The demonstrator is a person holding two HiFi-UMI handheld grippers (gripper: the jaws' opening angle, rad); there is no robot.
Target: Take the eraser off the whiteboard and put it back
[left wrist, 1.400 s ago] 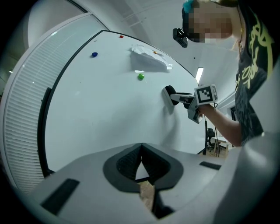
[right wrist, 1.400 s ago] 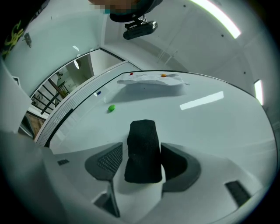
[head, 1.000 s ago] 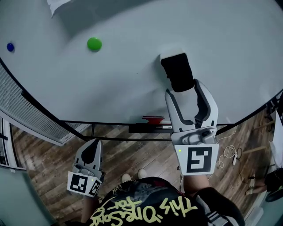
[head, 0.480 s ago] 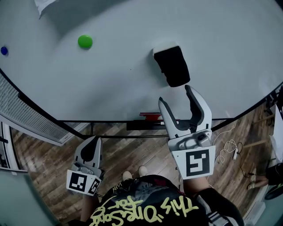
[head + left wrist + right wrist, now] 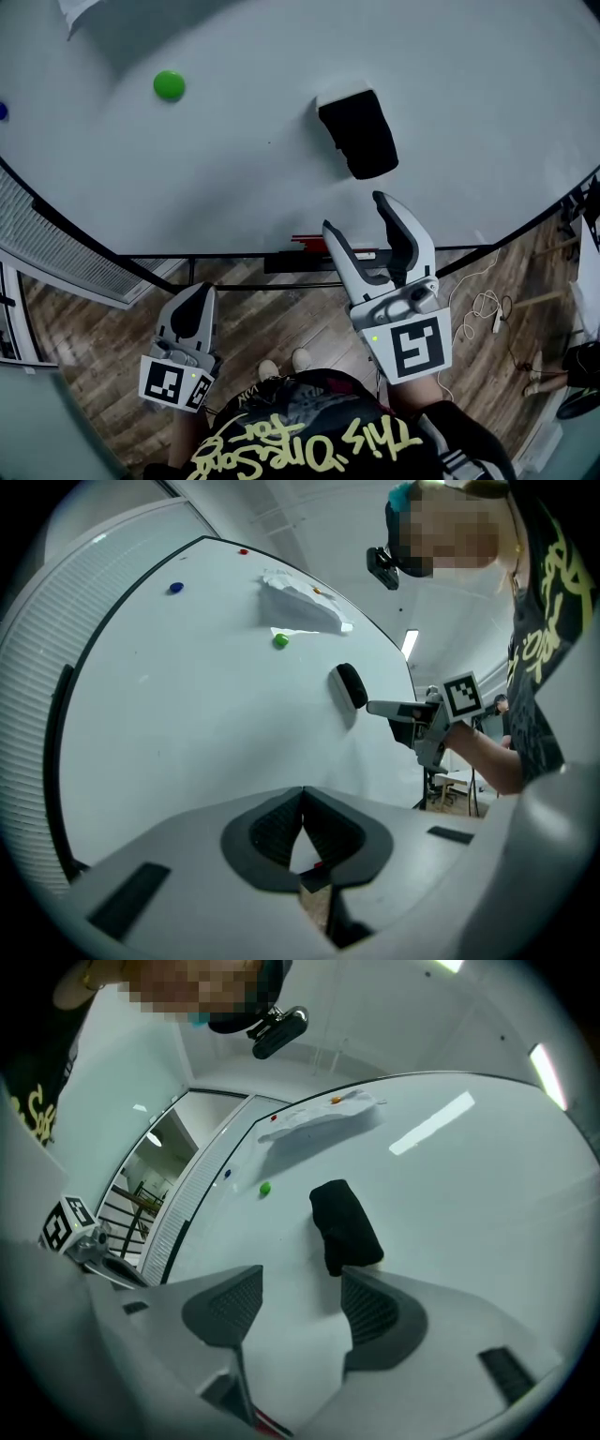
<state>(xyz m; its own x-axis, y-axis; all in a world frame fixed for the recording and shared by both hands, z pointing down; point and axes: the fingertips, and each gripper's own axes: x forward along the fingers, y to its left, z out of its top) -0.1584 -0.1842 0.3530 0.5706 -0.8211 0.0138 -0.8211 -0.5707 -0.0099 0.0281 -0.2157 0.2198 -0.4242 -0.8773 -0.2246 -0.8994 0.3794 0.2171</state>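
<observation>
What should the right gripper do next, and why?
Probably pull a little further back and rest. The eraser sits on the whiteboard, and the right gripper has backed off it with jaws open and empty, so the putting back looks done.

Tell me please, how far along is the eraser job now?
Likely done: the eraser sits on the whiteboard with nothing holding it. In hand: nothing. The right gripper was at the eraser a second ago and is now below it, jaws apart and empty. The left gripper hangs low, jaws shut. Left: probably only lowering the right gripper.
</observation>
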